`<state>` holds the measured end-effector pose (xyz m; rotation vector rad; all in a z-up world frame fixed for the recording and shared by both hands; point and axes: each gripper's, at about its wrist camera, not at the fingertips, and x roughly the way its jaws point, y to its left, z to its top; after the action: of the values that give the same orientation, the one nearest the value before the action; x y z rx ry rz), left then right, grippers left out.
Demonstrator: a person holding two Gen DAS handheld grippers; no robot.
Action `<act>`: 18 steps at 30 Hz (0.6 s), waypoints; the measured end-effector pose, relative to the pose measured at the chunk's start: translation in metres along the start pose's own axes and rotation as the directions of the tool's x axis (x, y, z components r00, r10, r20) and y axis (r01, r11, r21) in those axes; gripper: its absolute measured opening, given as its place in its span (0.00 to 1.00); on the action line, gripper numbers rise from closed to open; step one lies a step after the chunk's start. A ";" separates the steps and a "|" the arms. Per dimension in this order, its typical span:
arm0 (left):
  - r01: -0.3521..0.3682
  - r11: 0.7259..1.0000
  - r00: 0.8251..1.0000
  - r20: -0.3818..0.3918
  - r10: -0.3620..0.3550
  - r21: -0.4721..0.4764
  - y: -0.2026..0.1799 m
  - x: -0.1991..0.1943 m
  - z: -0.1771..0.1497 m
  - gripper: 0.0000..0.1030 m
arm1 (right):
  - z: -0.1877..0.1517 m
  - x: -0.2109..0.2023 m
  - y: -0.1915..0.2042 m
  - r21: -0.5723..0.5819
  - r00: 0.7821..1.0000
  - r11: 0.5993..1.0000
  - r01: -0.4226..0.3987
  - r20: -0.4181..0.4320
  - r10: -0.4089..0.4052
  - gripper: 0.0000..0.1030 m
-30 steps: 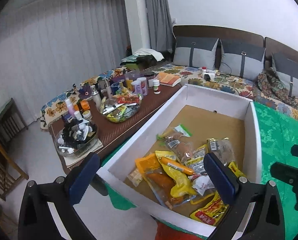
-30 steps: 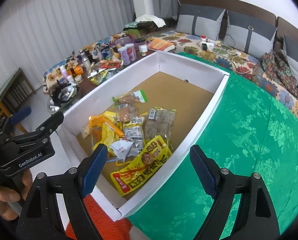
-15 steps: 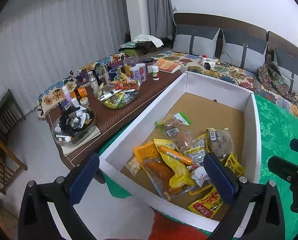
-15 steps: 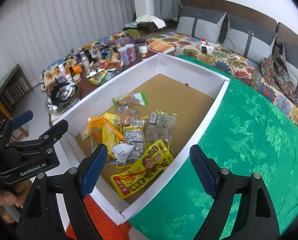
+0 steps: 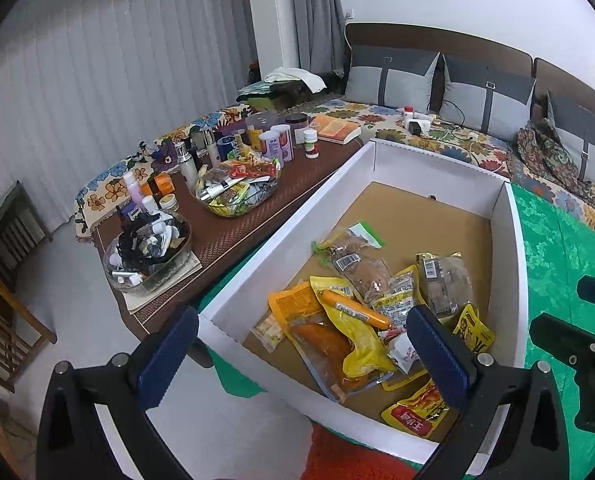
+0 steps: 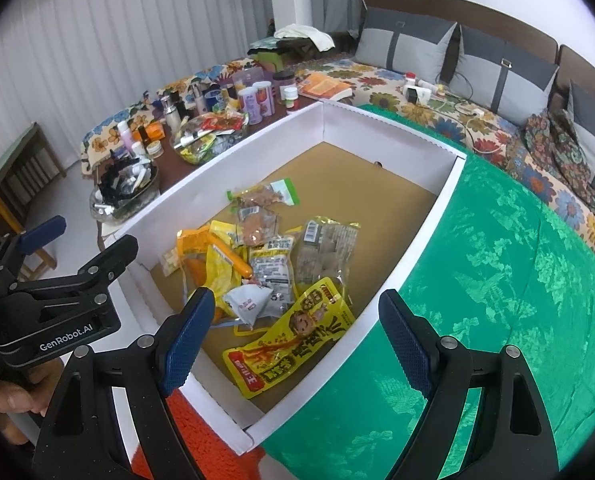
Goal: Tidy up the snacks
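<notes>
Snacks (image 6: 265, 276) in crinkly foil packets fill a rectangular white box (image 6: 429, 216).

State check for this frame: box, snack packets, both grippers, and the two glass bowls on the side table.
white box: open-topped, far half bare
snack packets: piled loosely at the box's near end
orange sausage stick: lying on a yellow packet
left gripper: open, empty
right gripper: open, empty
glass bowls: full

The left tool (image 5: 303, 350) hangs wide apart and empty above the near end of a white box (image 5: 289, 240) holding snack packets (image 5: 361, 312); a cluttered brown worktop (image 5: 233, 232) lies left.
</notes>
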<state>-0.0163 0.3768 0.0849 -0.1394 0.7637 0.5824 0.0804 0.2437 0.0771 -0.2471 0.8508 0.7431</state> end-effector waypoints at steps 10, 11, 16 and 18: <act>-0.006 1.000 1.000 -0.007 0.006 0.000 0.005 0.009 -0.002 1.00 | -0.003 0.011 0.006 -0.010 1.000 1.000 -0.007 -0.013 0.007 0.84; -0.005 1.000 1.000 -0.007 0.005 -0.001 0.006 0.010 -0.002 1.00 | -0.003 0.012 0.007 -0.012 1.000 1.000 -0.007 -0.014 0.007 0.84; -0.005 1.000 1.000 -0.006 0.005 -0.002 0.007 0.012 -0.001 1.00 | -0.002 0.015 0.007 -0.012 1.000 1.000 -0.007 -0.020 0.006 0.84; -0.003 1.000 1.000 -0.008 0.003 -0.002 0.008 0.012 -0.001 1.00 | -0.002 0.016 0.006 -0.011 1.000 1.000 -0.006 -0.023 0.006 0.84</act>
<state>-0.0143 0.3881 0.0766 -0.1427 0.7713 0.5859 0.0819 0.2556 0.0639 -0.2634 0.8694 0.7523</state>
